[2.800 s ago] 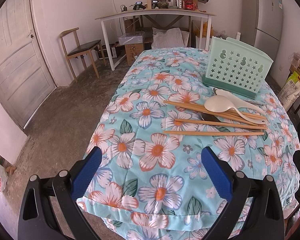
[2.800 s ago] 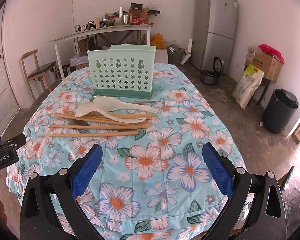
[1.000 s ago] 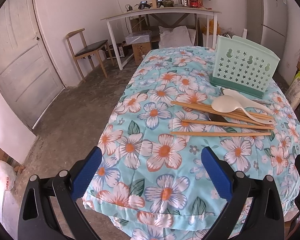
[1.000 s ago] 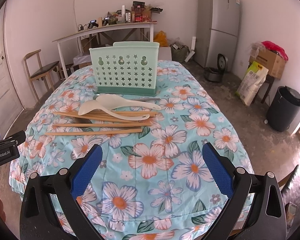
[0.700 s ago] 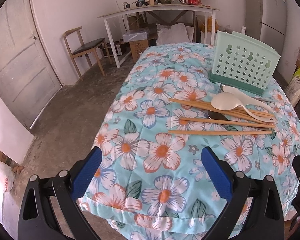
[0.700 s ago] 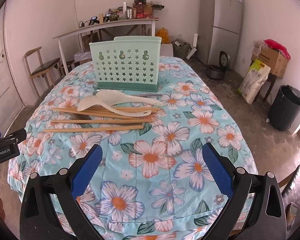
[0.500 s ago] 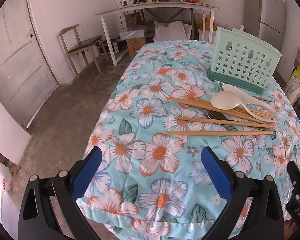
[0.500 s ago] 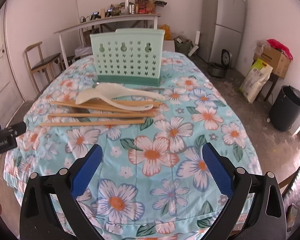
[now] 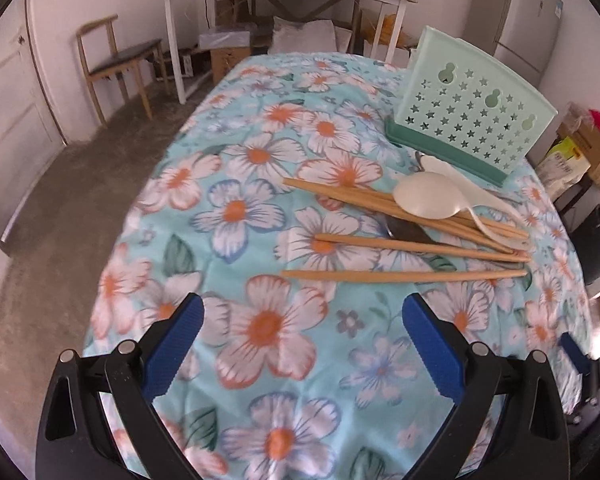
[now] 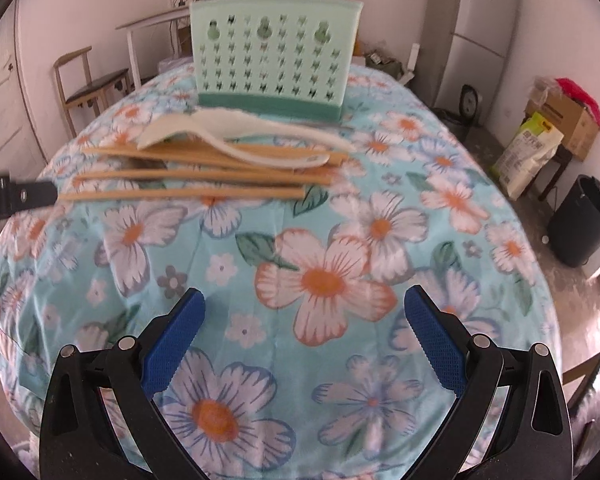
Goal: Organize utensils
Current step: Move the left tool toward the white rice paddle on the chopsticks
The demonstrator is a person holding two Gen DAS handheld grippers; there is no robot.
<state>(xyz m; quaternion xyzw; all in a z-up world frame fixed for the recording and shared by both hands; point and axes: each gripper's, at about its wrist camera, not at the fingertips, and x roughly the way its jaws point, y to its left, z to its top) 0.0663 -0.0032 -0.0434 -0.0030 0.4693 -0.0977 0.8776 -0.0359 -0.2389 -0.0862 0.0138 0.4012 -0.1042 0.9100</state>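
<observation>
Left wrist view: left gripper [image 9: 302, 338] wide open, holding nothing, lower and closer to the pile than half a second ago. Chopsticks [image 9: 404, 276] lie well short of the holder [image 9: 466, 120], nearest one just ahead of the fingertips. Two white spoons [image 9: 428, 200] rest across the chopsticks, nearer the holder, bowls toward the left. Dark utensil [image 9: 406, 232] partly hidden under the chopsticks; type unclear. Holder stands upright at the far right of the tablecloth [image 9: 260, 320]; inside not visible. Blue tip of the other gripper at the right edge, blurred.

Right wrist view: right gripper [image 10: 304, 336] also wide open and empty, advanced toward the holder [image 10: 274, 60] since the earlier frames; motion blur fits a fast approach. Chopsticks [image 10: 180, 194] and spoons [image 10: 236, 132] sit in front of the holder, left of centre. Left gripper's body intrudes at the left edge, next to the chopstick ends.

Read: approach phase, no utensil in the holder as far as can be seen, nothing grasped. First pick likely the nearest chopstick.

Only the left view shows the dark utensil clearly; only the right view shows the holder face-on.
</observation>
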